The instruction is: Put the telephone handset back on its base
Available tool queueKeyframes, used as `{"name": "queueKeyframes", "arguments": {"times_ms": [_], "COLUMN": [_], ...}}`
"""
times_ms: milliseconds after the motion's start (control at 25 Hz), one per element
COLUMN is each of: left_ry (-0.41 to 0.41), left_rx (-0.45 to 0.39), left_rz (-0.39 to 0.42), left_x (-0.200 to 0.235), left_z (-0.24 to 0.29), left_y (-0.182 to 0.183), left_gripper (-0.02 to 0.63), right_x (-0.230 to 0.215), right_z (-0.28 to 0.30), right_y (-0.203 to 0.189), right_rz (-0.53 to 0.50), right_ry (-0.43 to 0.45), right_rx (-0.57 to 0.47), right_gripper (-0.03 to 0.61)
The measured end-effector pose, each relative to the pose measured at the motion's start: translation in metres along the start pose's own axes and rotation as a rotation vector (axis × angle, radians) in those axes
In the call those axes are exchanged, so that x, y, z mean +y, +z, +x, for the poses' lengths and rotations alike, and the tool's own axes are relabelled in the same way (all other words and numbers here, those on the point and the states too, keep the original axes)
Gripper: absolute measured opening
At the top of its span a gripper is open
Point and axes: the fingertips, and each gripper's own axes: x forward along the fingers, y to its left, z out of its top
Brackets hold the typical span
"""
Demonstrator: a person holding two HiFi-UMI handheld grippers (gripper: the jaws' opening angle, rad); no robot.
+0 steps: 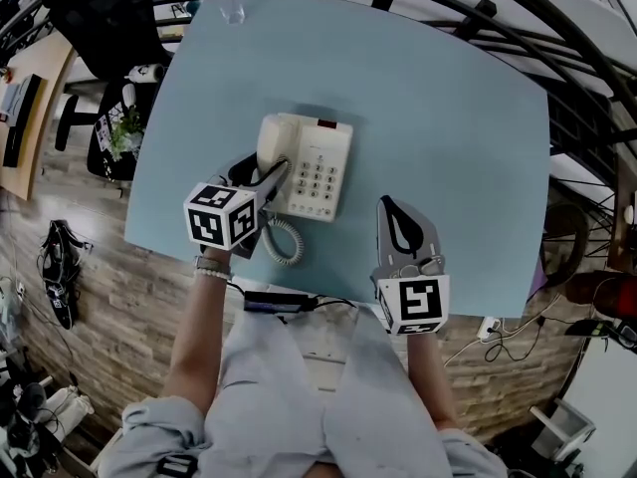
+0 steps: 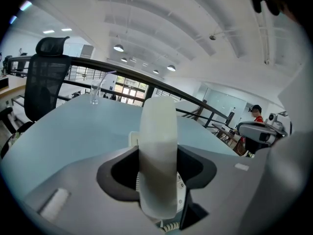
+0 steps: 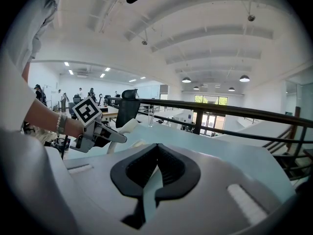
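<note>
A cream telephone base (image 1: 323, 172) with a keypad stands mid-table. The cream handset (image 1: 272, 139) lies along the base's left side, over the cradle; I cannot tell whether it is fully seated. My left gripper (image 1: 269, 179) is shut on the handset's near end. In the left gripper view the handset (image 2: 157, 155) fills the gap between the jaws, with the keypad (image 2: 181, 182) and coiled cord (image 2: 168, 225) below. My right gripper (image 1: 403, 229) rests to the right of the base, shut and empty; its tips (image 3: 156, 148) meet. From there I see the left gripper (image 3: 100, 132) and the handset (image 3: 124, 127).
The pale blue table (image 1: 438, 118) carries a clear glass (image 1: 231, 8) at its far left corner. A black office chair (image 1: 100, 18) stands left of the table. A dark railing (image 1: 518, 28) curves behind it. A black device (image 1: 277, 300) lies at the table's near edge.
</note>
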Motion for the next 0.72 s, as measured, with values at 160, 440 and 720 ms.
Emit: {"name": "queueKeyframes", "arguments": {"times_ms": [160,440,720], "left_ry": [0.031,0.096,0.199], "left_rx": [0.015,0.048,0.088], "left_rz": [0.004,0.024,0.021], "left_x": [0.003,0.01,0.014], "left_z": [0.009,0.022,0.031], "left_y": [-0.001,-0.003,-0.008], "left_gripper": [0.219,0.219,0.219], "right_x": [-0.001,-0.005,-0.007], "right_z": [0.0,-0.001,-0.003], "right_y": [-0.004,-0.009,-0.012], "right_rz": [0.004,0.012,0.014], "right_ry": [-0.004,-0.016,-0.022], "right_rx": [0.003,0.016,0.025], "right_gripper": [0.006,0.006,0.006]}}
